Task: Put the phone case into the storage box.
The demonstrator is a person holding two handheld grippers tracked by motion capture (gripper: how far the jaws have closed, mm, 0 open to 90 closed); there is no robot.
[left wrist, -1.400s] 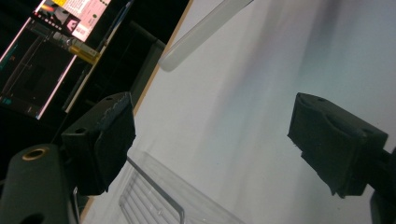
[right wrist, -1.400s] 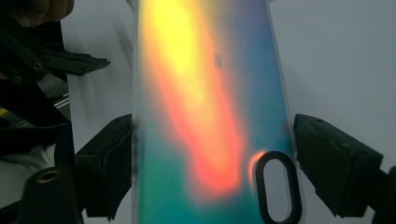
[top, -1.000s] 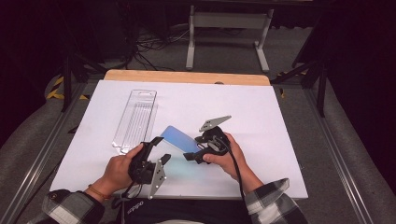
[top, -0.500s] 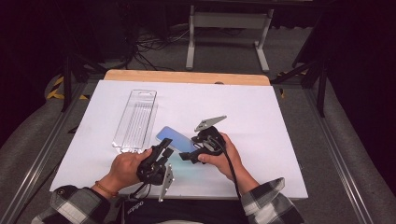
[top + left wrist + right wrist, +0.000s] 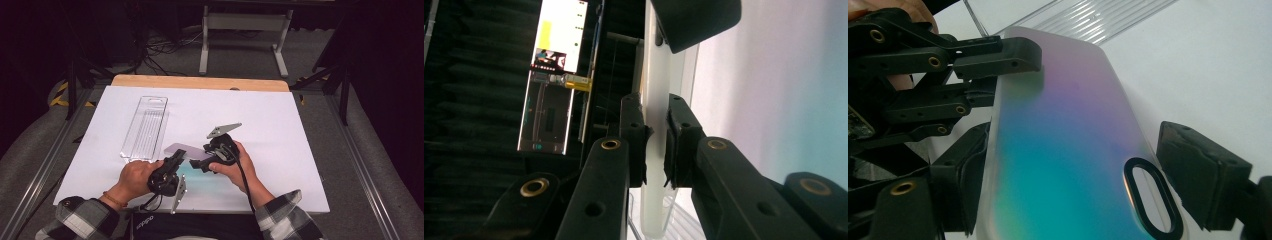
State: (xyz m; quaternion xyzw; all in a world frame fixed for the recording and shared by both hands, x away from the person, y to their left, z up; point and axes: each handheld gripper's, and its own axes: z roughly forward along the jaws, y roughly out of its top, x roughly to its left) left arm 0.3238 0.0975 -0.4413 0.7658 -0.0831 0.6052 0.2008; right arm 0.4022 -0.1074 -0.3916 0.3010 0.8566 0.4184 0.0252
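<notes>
The white tabletop (image 5: 280, 120) has wide bare stretches toward its far edge, its right edge and its far right corner, while both hands work close to the near edge, a little left of its middle. A clear, ribbed plastic packaging tray (image 5: 146, 128) lies flat in the left half, running from near the far edge toward the near edge, its near end just beside the left hand (image 5: 134, 175). Between the hands an iridescent, frosted phone case (image 5: 1068, 150) with a black-ringed oval camera opening is held just above the tabletop, shading from lilac to teal. The left gripper (image 5: 655, 135) has its jaws drawn nearly together on the case's thin edge, the pale rim passing straight up between the two pads. The right gripper (image 5: 1083, 192) stands with its jaws spread wide across the case's full width, one at each long edge near the camera opening; whether both pads press on it cannot be told. In the high view the right hand (image 5: 231, 161) holds its gripper (image 5: 198, 162) just right of the case.
</notes>
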